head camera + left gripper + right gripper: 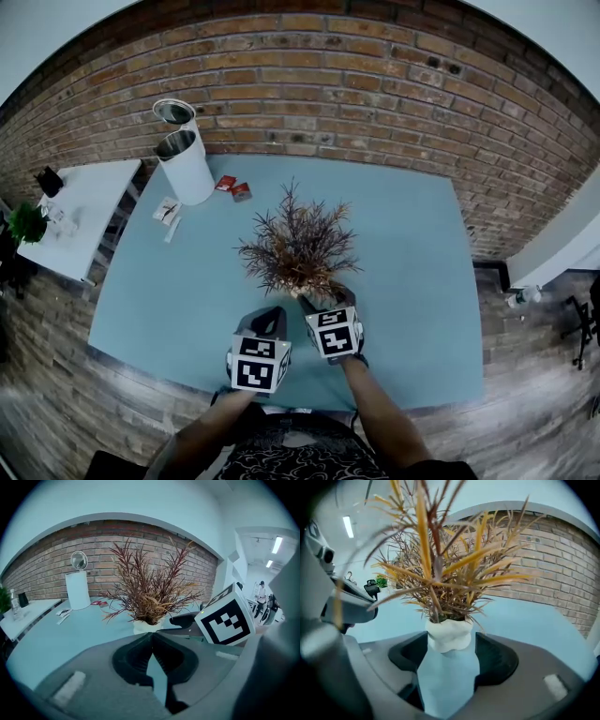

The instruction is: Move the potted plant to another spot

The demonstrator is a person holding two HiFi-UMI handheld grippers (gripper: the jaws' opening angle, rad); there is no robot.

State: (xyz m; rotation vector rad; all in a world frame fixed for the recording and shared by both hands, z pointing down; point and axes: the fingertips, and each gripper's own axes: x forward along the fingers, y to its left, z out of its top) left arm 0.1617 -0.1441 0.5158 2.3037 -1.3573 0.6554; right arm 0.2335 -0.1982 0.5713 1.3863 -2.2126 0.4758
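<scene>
The potted plant has reddish-brown spiky leaves and a small white pot. It stands on the teal table near the front middle. My right gripper is at the pot. In the right gripper view the pot sits between the tips of my right gripper, with the jaws close on both sides and a thin gap at the right one. My left gripper hangs just left of the right one, its jaws together and nothing in them. The left gripper view shows the plant ahead of my left gripper.
A white bin with its lid raised stands at the table's back left. Near it lie red packets and a paper slip. A white side table with a green plant is at the left. A brick wall lies behind.
</scene>
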